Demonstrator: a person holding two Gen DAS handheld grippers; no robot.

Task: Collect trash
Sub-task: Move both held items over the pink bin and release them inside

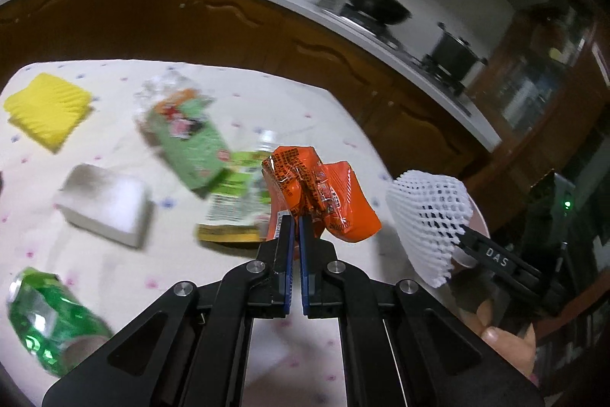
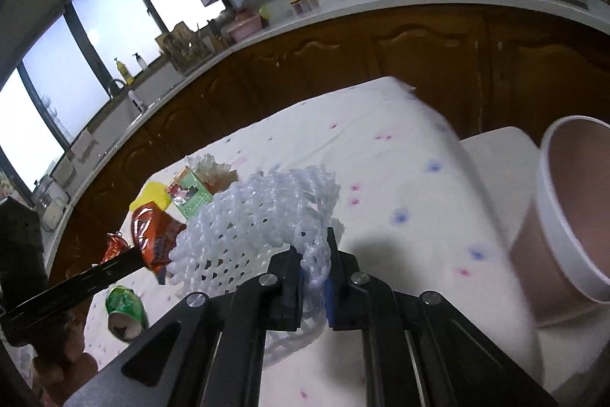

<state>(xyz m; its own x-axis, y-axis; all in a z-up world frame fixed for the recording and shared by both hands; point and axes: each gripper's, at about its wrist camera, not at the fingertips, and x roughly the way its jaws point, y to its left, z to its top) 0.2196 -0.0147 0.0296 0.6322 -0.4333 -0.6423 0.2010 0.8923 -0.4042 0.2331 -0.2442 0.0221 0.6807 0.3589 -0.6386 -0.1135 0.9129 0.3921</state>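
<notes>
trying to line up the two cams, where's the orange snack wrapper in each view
Left wrist: orange snack wrapper at centre, clamped in the left gripper.
Right wrist: lower left, at the tip of the other gripper's dark finger.
Shared landmark: crushed green can lying on the tablecloth.

I have an orange snack wrapper (image 1: 324, 193) pinched by its crumpled middle, lifted clear of the cloth, its glossy ends flaring upward and to the right. In my other tool is a white foam fruit net (image 2: 263, 216), squashed at one edge, the open mesh tube billowing out to the left. On the flowered cloth lie a green carton (image 1: 187, 136), flattened and on its side, with a green and yellow printed packet (image 1: 236, 201) just beside it, its near end toward me. A crushed green can (image 1: 49, 323) lies on its side near the table's edge. A yellow ridged sponge (image 1: 47, 109) sits flat at the far left, and a white foam block (image 1: 105, 205) lies between it and the can.
</notes>
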